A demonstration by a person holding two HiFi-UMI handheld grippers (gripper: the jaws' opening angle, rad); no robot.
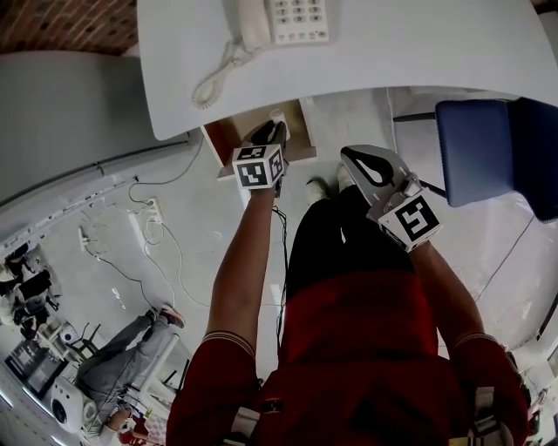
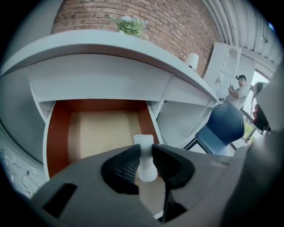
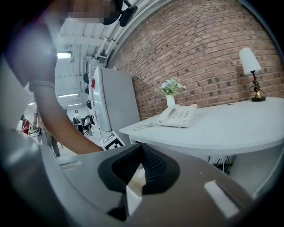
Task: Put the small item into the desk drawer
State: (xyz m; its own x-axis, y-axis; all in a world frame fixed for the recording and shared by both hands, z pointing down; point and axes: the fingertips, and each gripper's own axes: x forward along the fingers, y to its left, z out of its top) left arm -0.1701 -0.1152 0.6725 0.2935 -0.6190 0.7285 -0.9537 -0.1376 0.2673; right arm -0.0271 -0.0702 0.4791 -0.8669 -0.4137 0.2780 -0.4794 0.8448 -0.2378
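Under the white desk point(image 1: 392, 52) the drawer point(image 1: 223, 136) stands pulled out, with brown walls point(image 2: 57, 137) and a bare tan floor. My left gripper point(image 1: 272, 132) hangs over its front part, shut on the small white item point(image 2: 145, 160), a short upright cylinder pinched between the black pads point(image 2: 123, 166). The item sits above the drawer's right front corner in the left gripper view. My right gripper point(image 1: 350, 157) is held to the right, away from the drawer. Its jaws point(image 3: 140, 150) meet at the tips with nothing between them.
A white telephone point(image 1: 283, 22) with a coiled cord lies on the desk. A blue chair point(image 1: 488, 148) stands to the right of the drawer, also seen in the left gripper view point(image 2: 224, 128). Cables and a power strip point(image 1: 150, 218) lie on the floor at left. A lamp point(image 3: 250, 66) and a vase of flowers point(image 3: 171, 91) stand on the desk.
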